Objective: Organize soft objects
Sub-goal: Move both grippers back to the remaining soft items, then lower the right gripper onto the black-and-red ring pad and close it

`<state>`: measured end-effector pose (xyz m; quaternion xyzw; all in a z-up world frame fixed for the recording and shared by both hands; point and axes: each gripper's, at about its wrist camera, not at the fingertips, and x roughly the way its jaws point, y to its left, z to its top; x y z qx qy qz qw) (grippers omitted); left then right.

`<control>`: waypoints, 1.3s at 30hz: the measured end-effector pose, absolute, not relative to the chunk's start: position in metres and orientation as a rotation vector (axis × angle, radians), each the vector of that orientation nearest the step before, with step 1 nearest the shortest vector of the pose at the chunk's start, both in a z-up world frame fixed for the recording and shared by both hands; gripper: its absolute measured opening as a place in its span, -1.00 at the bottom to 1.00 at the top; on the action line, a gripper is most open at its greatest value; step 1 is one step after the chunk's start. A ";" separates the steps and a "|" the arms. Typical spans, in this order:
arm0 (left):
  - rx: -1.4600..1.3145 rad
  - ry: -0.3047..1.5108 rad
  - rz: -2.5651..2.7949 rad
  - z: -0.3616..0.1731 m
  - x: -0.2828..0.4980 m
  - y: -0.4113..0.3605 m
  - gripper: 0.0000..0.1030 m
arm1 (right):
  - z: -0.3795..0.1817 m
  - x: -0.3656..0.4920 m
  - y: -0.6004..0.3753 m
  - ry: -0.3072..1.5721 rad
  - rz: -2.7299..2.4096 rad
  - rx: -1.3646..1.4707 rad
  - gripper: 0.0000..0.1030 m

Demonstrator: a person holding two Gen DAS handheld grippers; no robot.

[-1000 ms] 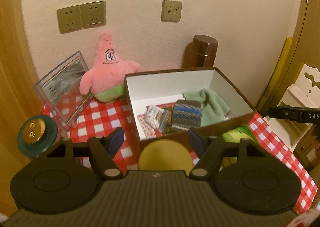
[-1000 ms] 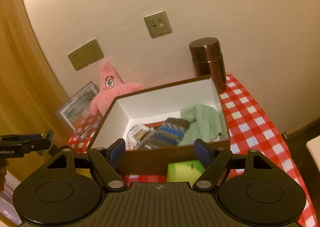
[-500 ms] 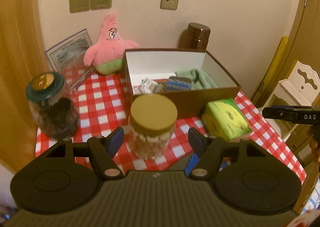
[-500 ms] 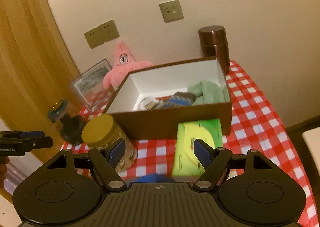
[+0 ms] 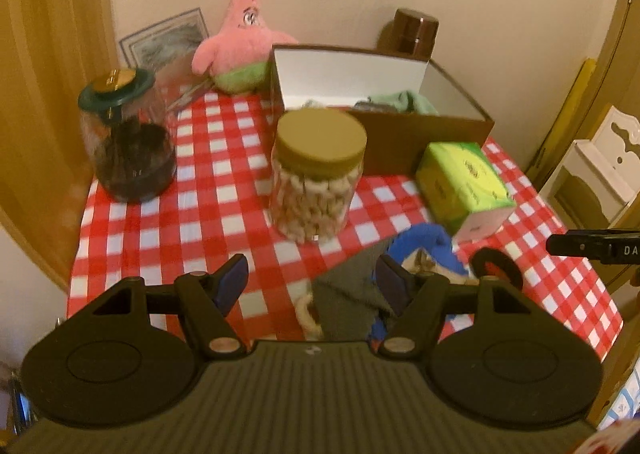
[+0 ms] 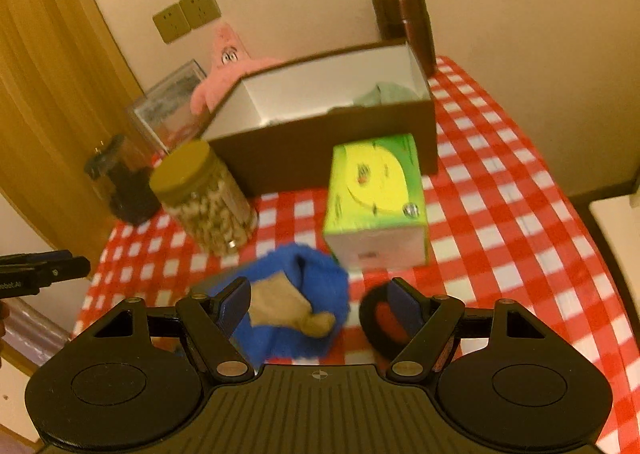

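Both grippers have drawn back from the brown box (image 6: 320, 150), so the near edge of the checkered surface (image 6: 500, 222) now shows. Left gripper (image 5: 312, 282) and right gripper (image 6: 320, 300) hang with fingers spread, grasping nothing. A blue soft toy (image 6: 316, 278) lies near the front edge, beside the green tissue box (image 6: 376, 198); a pink star plush (image 5: 240, 38) sits behind the box, by the wall.

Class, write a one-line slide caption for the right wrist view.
Open right gripper hovers above a blue plush toy on the checked tablecloth, near the brown storage box.
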<state>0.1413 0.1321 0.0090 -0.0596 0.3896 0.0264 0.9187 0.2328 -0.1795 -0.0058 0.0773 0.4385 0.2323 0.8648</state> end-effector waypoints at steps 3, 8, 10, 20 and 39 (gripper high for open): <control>-0.131 0.820 0.058 0.000 0.136 0.128 0.32 | -0.013 0.225 -0.182 0.936 0.481 0.145 0.46; -0.112 0.845 0.054 -0.013 0.130 0.116 0.32 | -0.024 0.214 -0.183 0.965 0.480 0.126 0.46; -0.108 0.852 0.043 -0.017 0.129 0.111 0.32 | -0.029 0.211 -0.184 0.975 0.473 0.117 0.46; -0.084 0.882 -0.047 -0.034 0.139 0.065 0.31 | -0.048 0.204 -0.193 1.004 0.456 0.068 0.46; -0.119 0.927 -0.025 -0.064 0.183 0.007 0.31 | -0.082 0.235 -0.201 0.982 0.556 -0.084 0.46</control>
